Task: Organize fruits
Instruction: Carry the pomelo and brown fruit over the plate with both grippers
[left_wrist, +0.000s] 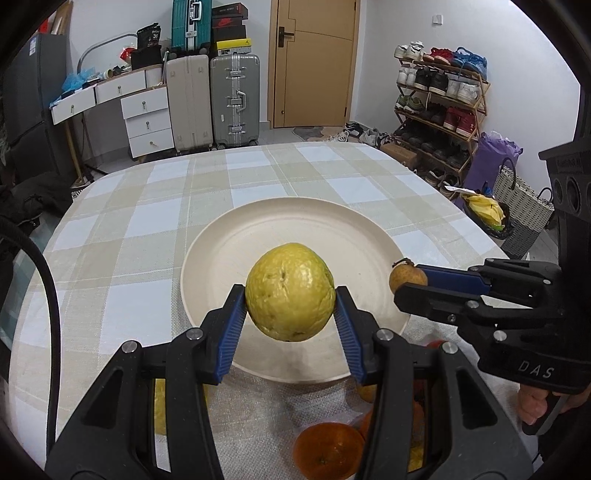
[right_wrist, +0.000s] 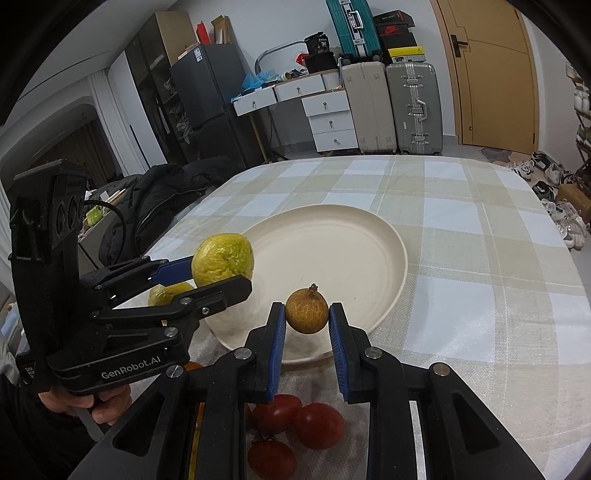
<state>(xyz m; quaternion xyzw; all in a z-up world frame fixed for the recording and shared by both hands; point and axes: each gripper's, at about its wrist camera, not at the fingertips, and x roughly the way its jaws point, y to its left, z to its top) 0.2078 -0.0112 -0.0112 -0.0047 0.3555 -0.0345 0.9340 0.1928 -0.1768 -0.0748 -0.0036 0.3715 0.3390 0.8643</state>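
Observation:
My left gripper (left_wrist: 290, 295) is shut on a big yellow-green fruit (left_wrist: 290, 291) and holds it above the near rim of the cream plate (left_wrist: 258, 236). It also shows in the right wrist view (right_wrist: 222, 260). My right gripper (right_wrist: 307, 312) is shut on a small brown round fruit (right_wrist: 307, 311) above the plate's near edge (right_wrist: 369, 314); it shows in the left wrist view (left_wrist: 406, 277). An orange (left_wrist: 327, 448), red tomatoes (right_wrist: 299, 421) and a second yellow-green fruit (right_wrist: 168, 292) lie on the table in front of the plate.
The table has a checked cloth (left_wrist: 147, 221). Beyond it stand suitcases (left_wrist: 232, 99), a drawer unit (left_wrist: 147, 122), a shoe rack (left_wrist: 443, 99) and a door (left_wrist: 314, 62). A dark coat (right_wrist: 162, 199) lies left of the table.

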